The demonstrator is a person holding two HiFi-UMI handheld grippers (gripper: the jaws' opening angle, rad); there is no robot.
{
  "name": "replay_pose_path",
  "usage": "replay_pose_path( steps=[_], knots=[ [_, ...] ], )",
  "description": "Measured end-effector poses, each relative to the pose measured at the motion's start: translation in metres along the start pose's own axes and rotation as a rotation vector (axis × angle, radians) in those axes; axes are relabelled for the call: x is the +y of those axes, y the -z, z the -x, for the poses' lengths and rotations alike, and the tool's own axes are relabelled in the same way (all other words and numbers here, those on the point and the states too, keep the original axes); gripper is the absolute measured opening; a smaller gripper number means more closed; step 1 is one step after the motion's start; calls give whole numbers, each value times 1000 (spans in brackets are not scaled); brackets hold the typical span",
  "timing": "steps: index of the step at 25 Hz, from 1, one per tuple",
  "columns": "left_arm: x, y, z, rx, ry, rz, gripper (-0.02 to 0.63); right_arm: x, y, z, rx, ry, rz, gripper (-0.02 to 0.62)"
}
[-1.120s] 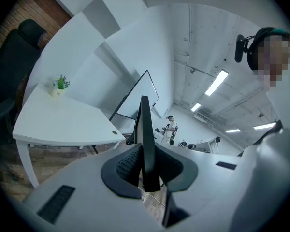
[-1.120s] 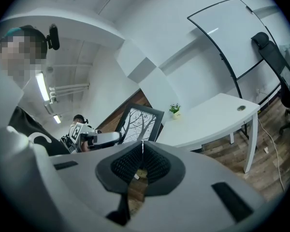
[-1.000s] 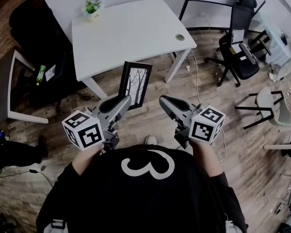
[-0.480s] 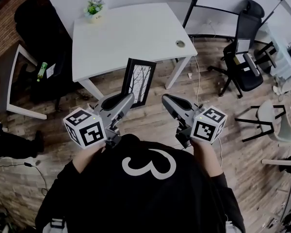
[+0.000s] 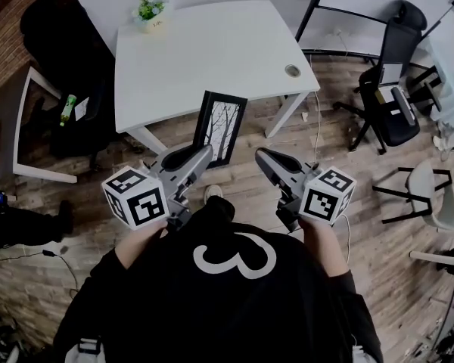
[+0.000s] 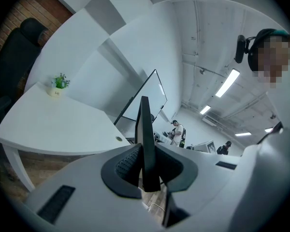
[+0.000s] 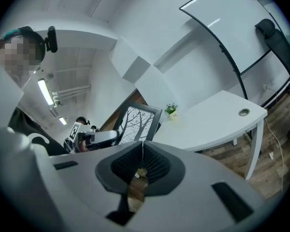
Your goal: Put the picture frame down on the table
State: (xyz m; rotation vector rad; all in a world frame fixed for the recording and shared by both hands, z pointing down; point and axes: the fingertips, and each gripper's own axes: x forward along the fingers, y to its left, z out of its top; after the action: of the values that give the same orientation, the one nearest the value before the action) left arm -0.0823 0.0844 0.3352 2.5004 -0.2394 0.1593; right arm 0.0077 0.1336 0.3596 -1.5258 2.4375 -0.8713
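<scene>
Carried nearer the white rectangular tabletop (image 5: 212, 51) than a second ago, both hand-held grippers and their load together. Left hand-held gripper (image 5: 204, 153) clenched on the lower left edge of the black-framed picture frame with a bare-tree print (image 5: 222, 127). Held upright at centre frame, not resting on the tabletop, just before its near edge. Right hand-held gripper (image 5: 262, 156) closed on nothing, right of centre, apart from the picture frame. Small potted green plant (image 5: 151, 11) at the tabletop's upper left corner.
</scene>
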Motion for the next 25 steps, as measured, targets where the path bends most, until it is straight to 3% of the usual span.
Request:
replay_pose_path(
  steps=[11,16,25],
  knots=[
    [87,-43,-39,53,-8,57,69,-60,-36,-75,35,34,-66,25],
    [146,-85,-46,48,-7,67,69,-80,-53,-141,83,36,-83,25],
    [153,-89,-44,-4,-28,45,69,-82,-62,-150,78,0,-21,25]
  ],
)
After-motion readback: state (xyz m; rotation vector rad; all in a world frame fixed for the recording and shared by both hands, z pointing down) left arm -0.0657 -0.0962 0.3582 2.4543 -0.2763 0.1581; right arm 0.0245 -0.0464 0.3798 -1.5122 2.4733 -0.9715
